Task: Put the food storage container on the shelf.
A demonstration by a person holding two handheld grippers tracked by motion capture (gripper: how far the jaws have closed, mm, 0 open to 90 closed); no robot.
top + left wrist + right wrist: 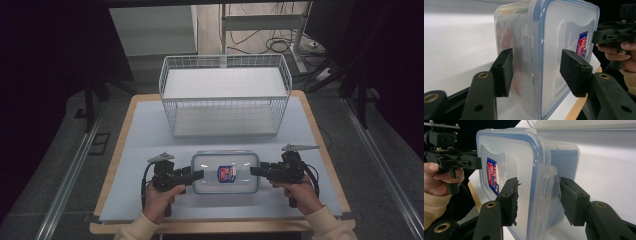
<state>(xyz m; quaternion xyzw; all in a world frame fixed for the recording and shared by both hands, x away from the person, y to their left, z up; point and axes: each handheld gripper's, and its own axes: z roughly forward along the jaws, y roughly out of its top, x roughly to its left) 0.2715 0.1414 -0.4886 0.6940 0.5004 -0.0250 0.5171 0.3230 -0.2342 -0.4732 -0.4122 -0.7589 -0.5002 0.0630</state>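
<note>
A clear plastic container point(225, 172) with a blue-rimmed lid and a red and blue label lies near the table's front edge. My left gripper point(199, 175) is at its left short end and my right gripper point(254, 171) at its right short end. In the left gripper view the left gripper point(537, 72) is turned on its side, one pad against the box's underside and the other over the lid, around the end latch of the container point(554, 37). In the right gripper view the right gripper point(539, 200) clamps the other end of the container point(511, 152) the same way.
A white wire basket point(225, 112) stands behind the container at the table's far side. A pale mat point(150, 140) covers the wooden tabletop. Floor rails run along both sides, and cables and table legs lie beyond the far edge.
</note>
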